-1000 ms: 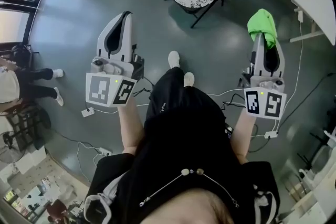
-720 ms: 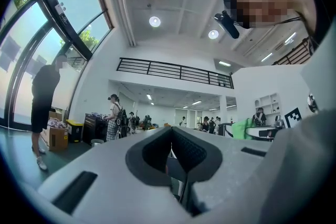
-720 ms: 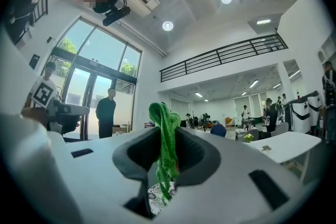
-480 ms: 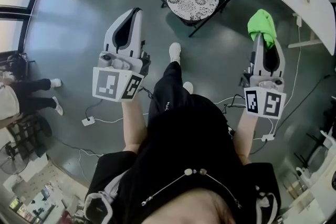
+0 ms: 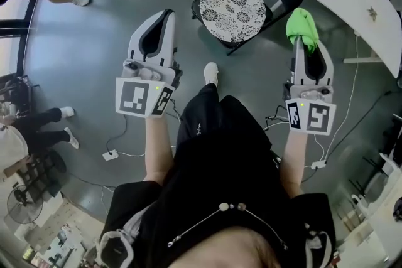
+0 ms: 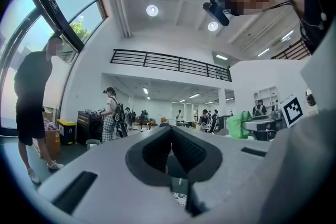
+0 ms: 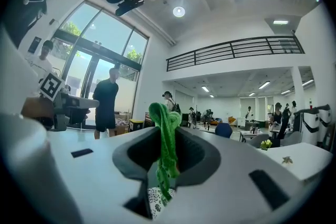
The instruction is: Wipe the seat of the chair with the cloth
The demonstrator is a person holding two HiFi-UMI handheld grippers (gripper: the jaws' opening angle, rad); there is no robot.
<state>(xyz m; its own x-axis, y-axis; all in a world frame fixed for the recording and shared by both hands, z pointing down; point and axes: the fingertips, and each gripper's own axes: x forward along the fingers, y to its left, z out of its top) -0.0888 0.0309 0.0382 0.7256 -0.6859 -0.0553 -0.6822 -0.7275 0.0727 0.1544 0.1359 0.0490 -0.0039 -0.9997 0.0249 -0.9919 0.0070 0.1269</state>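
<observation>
Glossy grey floor [image 5: 94,28]; your right gripper [image 7: 167,128] jaws pinch the fuzzy green cloth [image 7: 165,149] near the round patterned seat [image 5: 232,1], left gripper [image 6: 170,131] jaws closed, empty

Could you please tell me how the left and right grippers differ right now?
The left gripper is shut on nothing; the right gripper is shut on the green cloth. The left gripper sits left of the chair seat, the right gripper to its right. Both point forward.
</observation>
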